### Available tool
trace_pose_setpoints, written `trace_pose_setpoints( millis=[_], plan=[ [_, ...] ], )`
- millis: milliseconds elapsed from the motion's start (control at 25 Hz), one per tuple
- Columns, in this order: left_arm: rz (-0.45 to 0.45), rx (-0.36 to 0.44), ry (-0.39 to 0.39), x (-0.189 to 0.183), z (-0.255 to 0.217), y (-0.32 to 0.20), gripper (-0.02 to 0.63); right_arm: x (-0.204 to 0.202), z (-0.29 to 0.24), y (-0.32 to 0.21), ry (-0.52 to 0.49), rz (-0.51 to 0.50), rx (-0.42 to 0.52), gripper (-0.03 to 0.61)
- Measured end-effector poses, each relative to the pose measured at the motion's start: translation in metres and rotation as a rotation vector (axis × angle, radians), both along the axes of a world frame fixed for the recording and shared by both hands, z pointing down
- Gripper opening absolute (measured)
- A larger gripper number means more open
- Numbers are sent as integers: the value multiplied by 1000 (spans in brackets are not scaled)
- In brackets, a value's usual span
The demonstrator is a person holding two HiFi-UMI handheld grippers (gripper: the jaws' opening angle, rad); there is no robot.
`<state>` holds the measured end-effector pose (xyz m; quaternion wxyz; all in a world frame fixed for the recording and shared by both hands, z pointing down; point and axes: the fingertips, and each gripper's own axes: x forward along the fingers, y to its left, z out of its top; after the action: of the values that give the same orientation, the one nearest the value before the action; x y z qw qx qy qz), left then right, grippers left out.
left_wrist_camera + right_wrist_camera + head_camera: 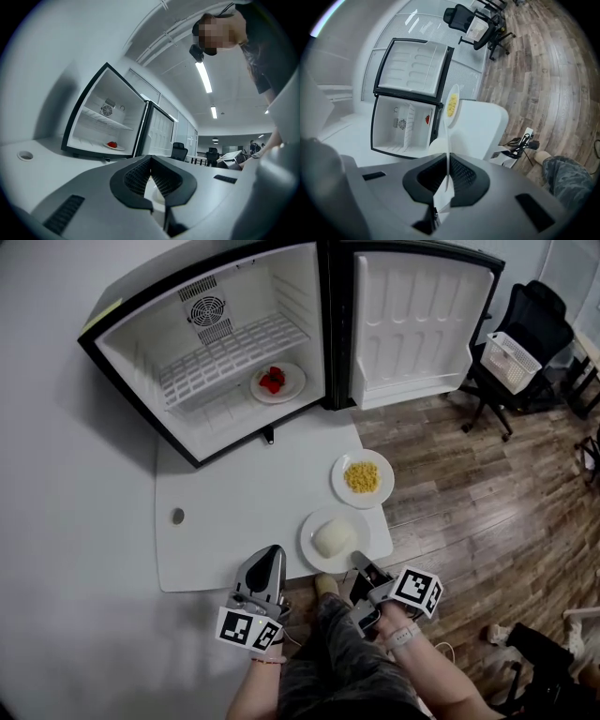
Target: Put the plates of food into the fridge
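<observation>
A white plate with a pale bun (335, 538) rests at the table's front edge. My right gripper (357, 564) is shut on its near rim; in the right gripper view the plate (449, 140) runs edge-on between the jaws. Beyond it sits a plate of yellow food (363, 478), which also shows in the right gripper view (451, 105). A third plate with red food (277, 382) lies on the floor of the open fridge (300, 287). My left gripper (271, 556) hovers at the table's front edge, left of the bun plate, shut with nothing held (150, 161).
The fridge stands on the white table (234, 512) with its door (412, 324) swung wide to the right. A round hole (177, 516) is in the table's left part. An office chair with a white basket (511, 360) stands on the wood floor at right.
</observation>
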<state>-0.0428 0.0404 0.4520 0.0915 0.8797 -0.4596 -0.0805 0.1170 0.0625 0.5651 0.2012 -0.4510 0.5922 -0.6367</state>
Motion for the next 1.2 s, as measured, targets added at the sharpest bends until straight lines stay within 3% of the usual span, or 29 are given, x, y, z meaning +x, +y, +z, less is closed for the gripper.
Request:
trace_pose_setpoints(
  millis=[720,1200],
  plan=[
    [-163,42,-22,-72,-30,-113,6,-95,-42,-138,-89,-117,8,14],
    [-248,53,-16,-111,-35,-178,6,-150,-60,-229,-90,-210,40,14]
  ],
)
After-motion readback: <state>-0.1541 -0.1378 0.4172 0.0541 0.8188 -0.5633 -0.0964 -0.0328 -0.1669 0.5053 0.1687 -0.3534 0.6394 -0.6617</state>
